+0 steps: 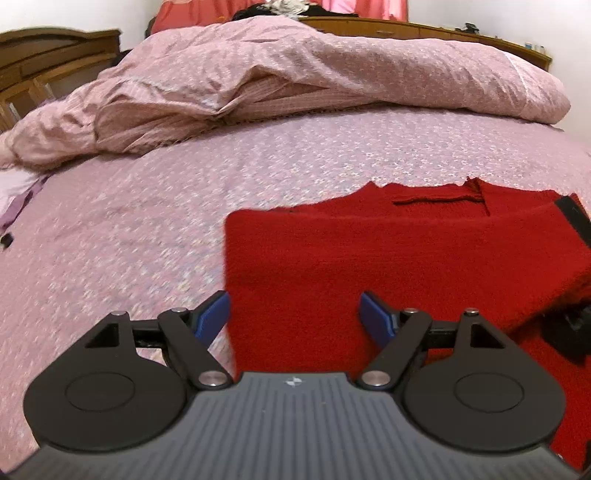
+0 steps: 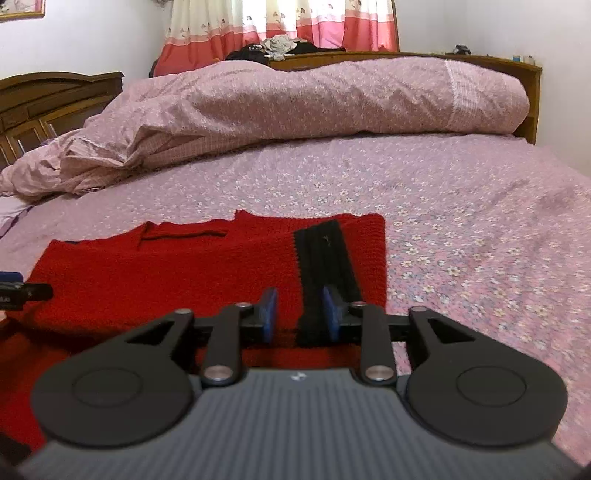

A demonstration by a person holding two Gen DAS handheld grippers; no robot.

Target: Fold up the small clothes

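A red knitted garment (image 1: 369, 258) lies folded flat on the pink floral bedsheet (image 1: 129, 240). A black ribbed band (image 2: 325, 258) runs across its right part. My left gripper (image 1: 295, 317) hovers over the garment's near left corner, open wide, with the cloth's left edge just inside the left blue pad (image 1: 212, 317). My right gripper (image 2: 300, 314) stands over the near right part of the red garment (image 2: 184, 273), open with a narrower gap. The cloth and black band lie below that gap and nothing is pinched. The tip of the left gripper (image 2: 22, 291) shows at the left edge of the right wrist view.
A crumpled pink duvet (image 2: 295, 99) is heaped across the back of the bed. Behind it are a wooden headboard (image 2: 406, 57) and pink curtains (image 2: 280, 22). A purple cloth (image 1: 22, 199) lies at the left edge. Bare sheet (image 2: 480, 240) stretches right of the garment.
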